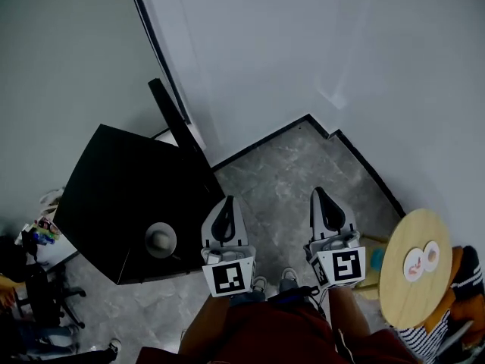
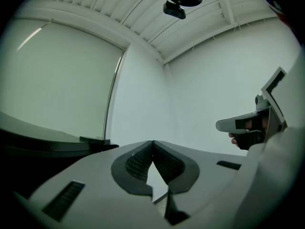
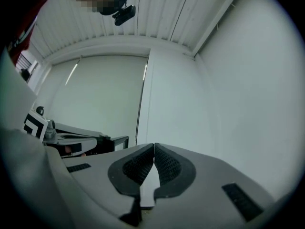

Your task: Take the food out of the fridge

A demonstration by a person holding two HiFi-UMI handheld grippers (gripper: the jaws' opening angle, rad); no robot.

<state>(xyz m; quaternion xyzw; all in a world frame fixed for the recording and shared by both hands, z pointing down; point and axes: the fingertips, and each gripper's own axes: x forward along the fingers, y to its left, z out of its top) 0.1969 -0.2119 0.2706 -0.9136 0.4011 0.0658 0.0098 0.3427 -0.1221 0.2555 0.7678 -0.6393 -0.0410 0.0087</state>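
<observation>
A low black fridge (image 1: 125,192) stands at the left against the wall. A thin black panel (image 1: 173,123), apparently its door, sticks out from its far corner. A round grey bowl-like thing (image 1: 161,240) rests on its top. My left gripper (image 1: 226,202) is shut and empty, just right of the fridge's near corner. My right gripper (image 1: 319,194) is shut and empty, over the grey floor. In the left gripper view the pads (image 2: 164,163) meet, with the fridge (image 2: 45,146) dark at the left. In the right gripper view the pads (image 3: 167,163) meet too. No food shows inside the fridge.
A round wooden table (image 1: 409,294) at the lower right bears a small white dish (image 1: 421,261) with something reddish. A cluttered desk (image 1: 44,230) and an office chair (image 1: 42,298) sit at the lower left. White walls with a black skirting (image 1: 364,165) meet in a corner ahead.
</observation>
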